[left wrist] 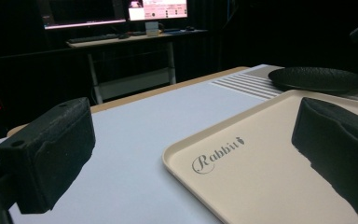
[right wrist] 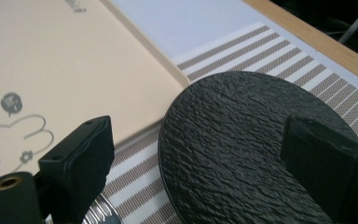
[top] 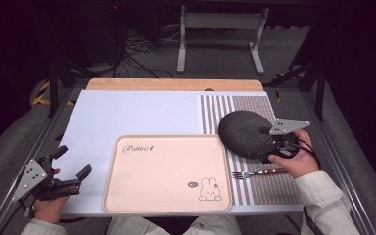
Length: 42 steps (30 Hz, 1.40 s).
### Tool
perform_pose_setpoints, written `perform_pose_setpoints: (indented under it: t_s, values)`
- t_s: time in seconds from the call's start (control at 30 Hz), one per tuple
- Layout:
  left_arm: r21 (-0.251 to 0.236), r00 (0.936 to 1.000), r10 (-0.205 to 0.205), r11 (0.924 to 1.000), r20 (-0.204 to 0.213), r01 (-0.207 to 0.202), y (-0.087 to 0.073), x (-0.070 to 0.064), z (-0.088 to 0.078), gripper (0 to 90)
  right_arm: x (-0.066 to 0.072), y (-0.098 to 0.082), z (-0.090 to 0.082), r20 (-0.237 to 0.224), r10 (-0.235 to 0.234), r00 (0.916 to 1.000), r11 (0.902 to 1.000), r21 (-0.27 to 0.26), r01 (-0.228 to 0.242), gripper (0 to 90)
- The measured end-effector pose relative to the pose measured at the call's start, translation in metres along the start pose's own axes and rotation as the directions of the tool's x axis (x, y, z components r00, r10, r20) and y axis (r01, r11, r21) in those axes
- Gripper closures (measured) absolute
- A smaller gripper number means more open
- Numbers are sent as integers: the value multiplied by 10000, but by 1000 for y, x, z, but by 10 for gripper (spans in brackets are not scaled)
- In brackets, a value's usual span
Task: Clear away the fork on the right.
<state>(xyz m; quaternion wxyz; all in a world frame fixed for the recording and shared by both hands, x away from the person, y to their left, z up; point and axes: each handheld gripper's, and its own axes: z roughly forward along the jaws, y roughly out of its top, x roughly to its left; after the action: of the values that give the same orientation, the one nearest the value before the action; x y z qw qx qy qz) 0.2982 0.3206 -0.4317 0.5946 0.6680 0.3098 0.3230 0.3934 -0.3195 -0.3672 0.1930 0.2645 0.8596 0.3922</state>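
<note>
High view: right hand-held gripper (top: pixel 269 145) over plate (top: pixel 245 132)

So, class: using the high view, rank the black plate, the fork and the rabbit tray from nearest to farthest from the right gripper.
1. Black plate, directly at the right gripper.
2. Fork, just below, on the striped mat.
3. Rabbit tray, farther left, mid-table.
</note>
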Motion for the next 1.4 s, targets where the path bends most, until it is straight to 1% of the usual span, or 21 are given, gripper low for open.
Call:
perform_pose_setpoints:
  t_s: [0.07,0.1,0.13,0.17,0.23,0.3,0.33,0.37,0.43,0.53,0.67,0.87,0.9,0.97,1.1,1.13,1.23,1.27,1.33,1.37,1.4]
  values:
    - [-15,10000,14,10000,3,-14,0,0,0,1,-1,5,-1,-193,-437,9989,9961,755,451,112]
    - [-16,10000,13,10000,1,-13,0,0,0,1,-1,5,-1,-193,-437,9989,9961,755,451,112]
    - [2,10000,5,10000,6,-5,0,0,0,1,-2,9,-2,-249,-810,9964,9895,1184,834,111]
    - [5,10000,2,10000,8,-2,0,0,0,1,-2,9,-2,-249,-810,9964,9895,1184,834,111]
    - [-2,10000,1,10000,4,-1,0,0,0,1,-2,11,-2,-383,-1058,9936,9801,1649,1107,112]
    - [-6,10000,8,10000,4,-8,0,0,0,1,-3,13,-2,-627,-1376,9885,9630,2251,1483,112]
    - [-7,10000,8,10000,5,-8,0,0,0,1,-3,13,-1,-722,-1562,9851,9498,2627,1698,112]
    - [-7,10000,8,10000,5,-8,0,0,0,1,-3,13,-1,-722,-1562,9851,9498,2627,1698,112]
    - [-9,10000,-1,10000,7,1,0,0,0,1,-3,13,1,-954,-1832,9784,9273,3137,2042,112]
    - [-7,10000,-2,10000,10,2,0,0,0,1,-2,12,4,-1206,-1924,9739,9065,3582,2234,113]
    - [2,10000,11,10000,5,-11,0,0,0,1,-1,9,7,-1658,-2075,9641,8688,4218,2595,116]
    - [-3,10000,7,10000,5,-7,0,0,0,1,-1,6,11,-2030,-2208,9540,8346,4668,2925,134]
    - [-1,10000,13,10000,-2,-13,0,0,0,1,-1,5,11,-2141,-2222,9512,8238,4806,3006,136]
    - [2,10000,14,10000,3,-14,0,0,0,1,-1,5,11,-2148,-2257,9502,8192,4860,3044,142]
    - [-6,10000,3,10000,5,-3,0,0,0,1,2,0,15,-2520,-2132,9440,7901,5239,3183,154]
    - [-15,10000,2,10000,10,-2,0,0,0,1,2,0,15,-2520,-2132,9440,7901,5239,3183,154]
    - [0,10000,9,10000,2,-9,0,0,0,1,2,-3,18,-2639,-2286,9371,7508,5650,3423,151]
    - [-3,10000,3,10000,4,-3,0,0,0,1,1,-4,19,-2688,-2275,9359,7422,5743,3454,153]
    - [16,10000,10,10000,19,-10,0,0,0,1,1,-6,19,-2679,-2220,9375,7412,5783,3408,154]
    - [10,10000,8,10000,14,-8,0,0,0,1,1,-7,20,-2729,-2231,9358,7336,5851,3456,160]
    - [4,10000,-7,10000,7,7,0,0,0,1,1,-8,20,-2794,-2204,9345,7345,5829,3475,165]
